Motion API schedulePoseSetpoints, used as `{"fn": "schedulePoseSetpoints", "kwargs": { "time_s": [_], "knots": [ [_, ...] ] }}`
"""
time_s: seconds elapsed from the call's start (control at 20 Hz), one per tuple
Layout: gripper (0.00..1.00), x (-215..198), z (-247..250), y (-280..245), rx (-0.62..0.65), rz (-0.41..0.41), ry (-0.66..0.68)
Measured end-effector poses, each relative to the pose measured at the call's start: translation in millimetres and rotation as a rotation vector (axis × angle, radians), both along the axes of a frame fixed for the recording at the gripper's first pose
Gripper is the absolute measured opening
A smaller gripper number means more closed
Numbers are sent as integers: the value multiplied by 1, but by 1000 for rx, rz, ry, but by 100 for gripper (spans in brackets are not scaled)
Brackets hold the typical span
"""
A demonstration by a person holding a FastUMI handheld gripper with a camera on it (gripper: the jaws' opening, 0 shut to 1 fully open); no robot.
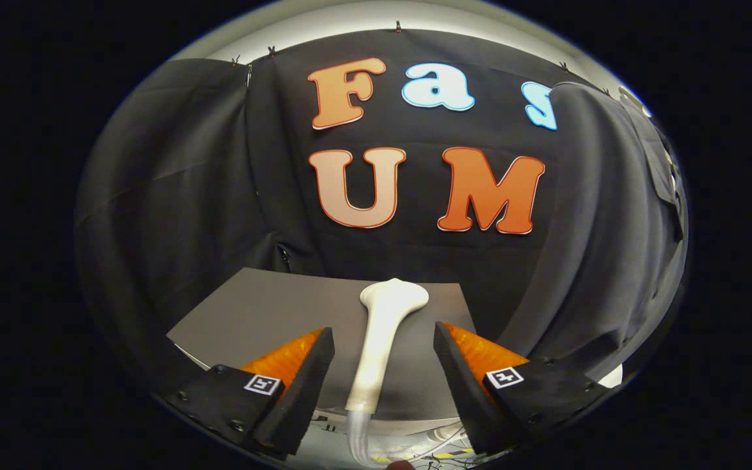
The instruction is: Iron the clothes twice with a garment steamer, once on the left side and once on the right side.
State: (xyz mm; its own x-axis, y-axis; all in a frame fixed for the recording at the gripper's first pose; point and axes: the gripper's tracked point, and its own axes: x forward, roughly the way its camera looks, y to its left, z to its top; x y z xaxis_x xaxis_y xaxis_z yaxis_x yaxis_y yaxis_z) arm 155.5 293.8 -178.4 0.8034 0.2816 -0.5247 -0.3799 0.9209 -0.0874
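Between the spread fingers of the released claw (384, 356), the garment steamer (382, 326) lies on the counter (252, 313), head toward 12 o'clock, apparently positioned for grasping.

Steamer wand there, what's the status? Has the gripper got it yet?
Gripper open, a finger on each side of the steamer wand, not touching. Wand lying on grey table, head pointing away. Dark garment hangs beyond. Nothing in the way.

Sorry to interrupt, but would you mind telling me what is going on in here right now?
A person's handheld tool is open, its fingers on either side of a white garment steamer without touching it. The steamer lies on a grey table, head pointing away. A dark garment hangs beyond on the right, not yet steamed.
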Motion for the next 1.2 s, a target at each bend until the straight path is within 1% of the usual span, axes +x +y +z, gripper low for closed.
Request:
{"fn": "schedulePoseSetpoints", "kwargs": {
  "time_s": [0.25,0.45,0.55,0.65,0.8,1.05,1.1,1.2],
  "knots": [
    [99,25,-46,9,-51,-23,96],
    [98,42,-72,8,-80,-55,159],
    [93,49,-81,7,-100,-63,170],
    [92,52,-84,9,-122,-63,172],
    [85,58,-98,9,-134,-71,202],
    [68,61,-112,7,-143,-79,235],
    [68,60,-110,5,-140,-87,239],
    [62,62,-114,5,-127,-89,251]
  ]
}}
